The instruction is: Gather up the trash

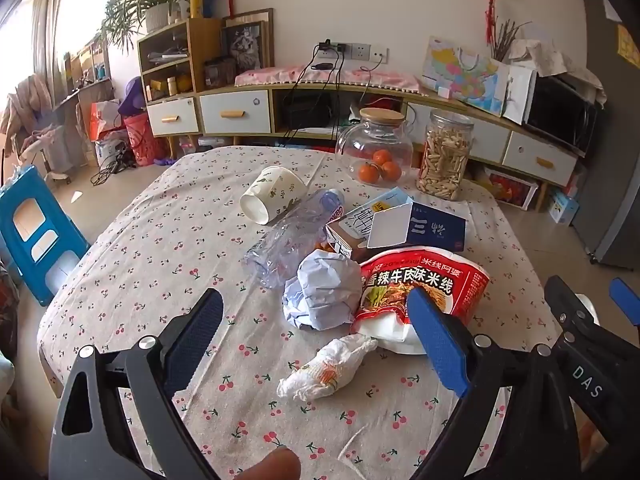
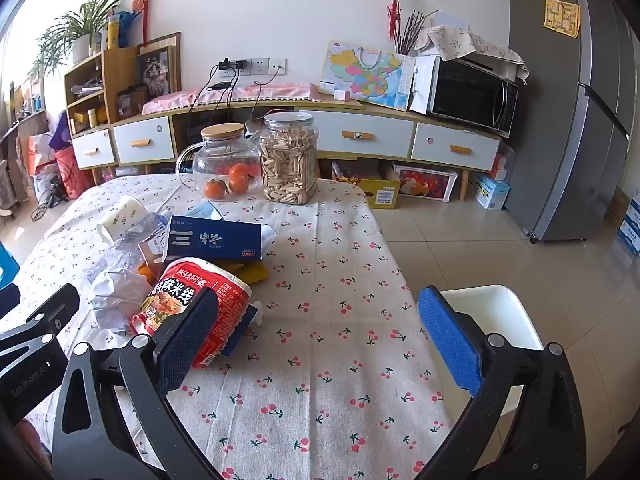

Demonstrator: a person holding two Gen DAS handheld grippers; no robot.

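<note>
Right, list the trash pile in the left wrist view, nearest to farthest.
Crumpled tissue → balled-up paper → crushed plastic bottle → tipped paper cup.

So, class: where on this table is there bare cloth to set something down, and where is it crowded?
Free: the tablecloth between the red noodle cup and the table's right edge, and the near-left cloth beside the crushed bottle. Crowded: the pile around the blue carton and crumpled paper.
</note>
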